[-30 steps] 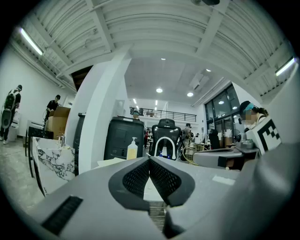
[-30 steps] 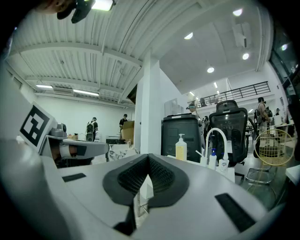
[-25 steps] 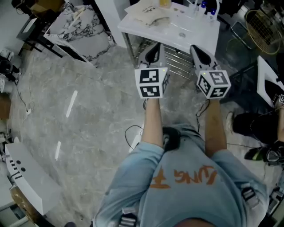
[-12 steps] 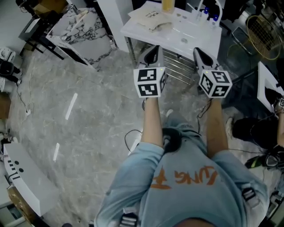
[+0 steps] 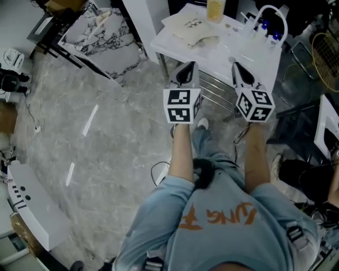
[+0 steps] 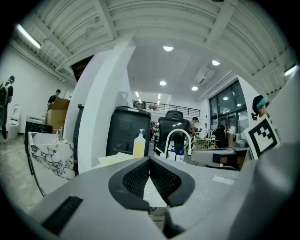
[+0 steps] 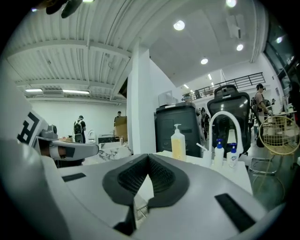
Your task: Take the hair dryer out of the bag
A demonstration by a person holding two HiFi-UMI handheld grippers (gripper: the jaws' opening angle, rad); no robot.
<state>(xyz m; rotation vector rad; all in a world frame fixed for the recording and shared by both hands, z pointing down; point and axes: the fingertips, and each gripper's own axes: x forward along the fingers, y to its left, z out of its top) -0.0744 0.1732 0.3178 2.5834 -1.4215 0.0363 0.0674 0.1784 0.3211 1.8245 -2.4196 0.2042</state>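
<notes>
Approach step, by the look of it: standing just short of white table, nothing touched yet. Left gripper and right gripper both closed tight, ribbed dark pads pressed together, nothing between them; held side by side, roughly level, aimed at table's near edge. Bag lying flat on far left part of table: cream cloth, soft, limp, wrinkled, dark print on top. Hair dryer not visible anywhere; probably inside bag, no clear bulge. Next move calls for reaching over table, opening jaws, pinning or lifting bag mouth with one gripper and drawing dryer out with other; limp cloth likely to slide on smooth top. Also on table: yellow pump bottle, caddy with white hoop handle and blue-capped bottles. Wire rack under table, marble slab far left, glossy grey stone floor.
</notes>
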